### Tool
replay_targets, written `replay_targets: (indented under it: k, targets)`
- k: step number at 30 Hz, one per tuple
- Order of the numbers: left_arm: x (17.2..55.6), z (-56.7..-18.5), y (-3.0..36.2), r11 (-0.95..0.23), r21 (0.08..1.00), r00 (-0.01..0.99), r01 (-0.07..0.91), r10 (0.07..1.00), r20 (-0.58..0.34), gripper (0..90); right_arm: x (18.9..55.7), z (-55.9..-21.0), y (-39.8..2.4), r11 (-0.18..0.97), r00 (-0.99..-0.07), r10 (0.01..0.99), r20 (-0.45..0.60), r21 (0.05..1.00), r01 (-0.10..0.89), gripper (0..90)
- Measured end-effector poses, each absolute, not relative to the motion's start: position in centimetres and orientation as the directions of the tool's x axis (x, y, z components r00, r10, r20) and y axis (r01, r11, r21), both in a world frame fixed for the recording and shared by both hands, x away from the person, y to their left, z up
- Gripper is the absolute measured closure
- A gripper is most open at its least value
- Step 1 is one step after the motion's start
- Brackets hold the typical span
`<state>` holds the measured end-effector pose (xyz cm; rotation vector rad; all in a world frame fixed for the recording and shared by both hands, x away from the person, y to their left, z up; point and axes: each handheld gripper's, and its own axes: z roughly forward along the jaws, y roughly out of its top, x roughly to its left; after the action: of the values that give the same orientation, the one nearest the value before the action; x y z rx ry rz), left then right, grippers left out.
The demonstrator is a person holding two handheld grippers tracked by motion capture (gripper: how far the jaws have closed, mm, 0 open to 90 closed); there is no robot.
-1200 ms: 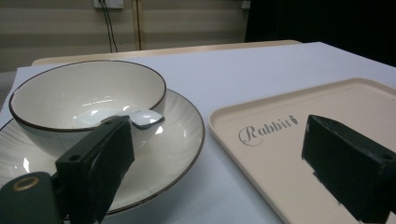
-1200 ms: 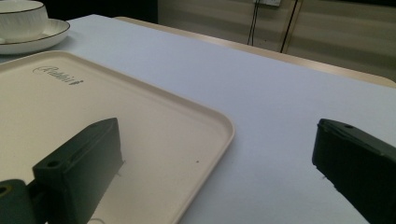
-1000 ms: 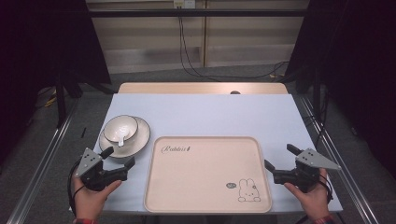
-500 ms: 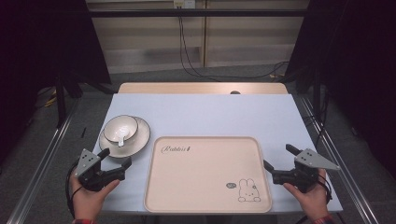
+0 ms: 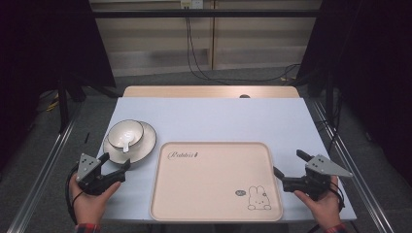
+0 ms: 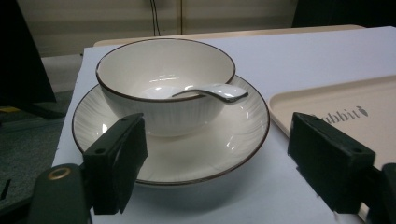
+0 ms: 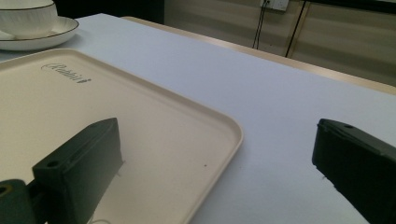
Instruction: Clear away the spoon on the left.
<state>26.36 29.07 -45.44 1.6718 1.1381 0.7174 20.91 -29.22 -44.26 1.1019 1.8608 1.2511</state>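
A white bowl (image 5: 125, 133) with a dark rim stands on a matching plate (image 5: 146, 145) at the table's left, and a white spoon (image 5: 126, 144) rests in the bowl. In the left gripper view the bowl (image 6: 163, 79), spoon (image 6: 215, 91) and plate (image 6: 210, 149) sit straight ahead. My left gripper (image 5: 115, 160) is open at the plate's near rim. Its jaws have just been closing a little, and no pad presses on anything. My right gripper (image 5: 287, 162) is open beside the right edge of a beige rabbit tray (image 5: 214, 184), with nothing between its jaws.
The tray (image 7: 116, 107) lies flat at the front middle of the pale blue table (image 5: 218, 121). Metal rails run along both sides of the table, cables hang at the back, and dark curtains stand to the left and right.
The left gripper's jaws stand slightly narrower than before, and that hand has shifted a little. The right hand, bowl, plate and tray have not moved.
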Motion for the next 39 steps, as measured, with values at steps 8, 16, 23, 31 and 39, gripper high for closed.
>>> replay_targets:
  k: [8, 16, 23, 31, 39]
  targets:
    - [27.2, -45.6, 28.5, -0.12, 0.928, 0.392, 0.353, 0.919, -0.03, 30.2, 20.9, -44.3, -29.2, 0.202, -0.452, 0.891, -0.053, 0.936, 0.289, 1.4]
    - [27.7, -45.5, 28.3, -0.123, 0.929, 0.38, 0.348, 0.925, -0.019, 38.1, 20.8, -44.3, -29.3, 0.203, -0.453, 0.89, -0.051, 0.934, 0.294, 1.5]
    - [28.2, -45.6, 28.0, -0.129, 0.927, 0.372, 0.351, 0.928, -0.012, 42.8, 20.4, -44.3, -29.6, 0.202, -0.442, 0.895, -0.054, 0.934, 0.295, 1.5]
    - [28.7, -45.7, 27.8, -0.132, 0.929, 0.367, 0.346, 0.93, -0.005, 46.2, 19.9, -44.3, -30.1, 0.194, -0.425, 0.904, -0.052, 0.935, 0.298, 1.8]
    - [28.9, -45.6, 27.9, -0.135, 0.931, 0.368, 0.339, 0.93, 0.001, 50.2, 19.6, -44.4, -30.5, 0.193, -0.42, 0.906, -0.052, 0.934, 0.301, 1.9]
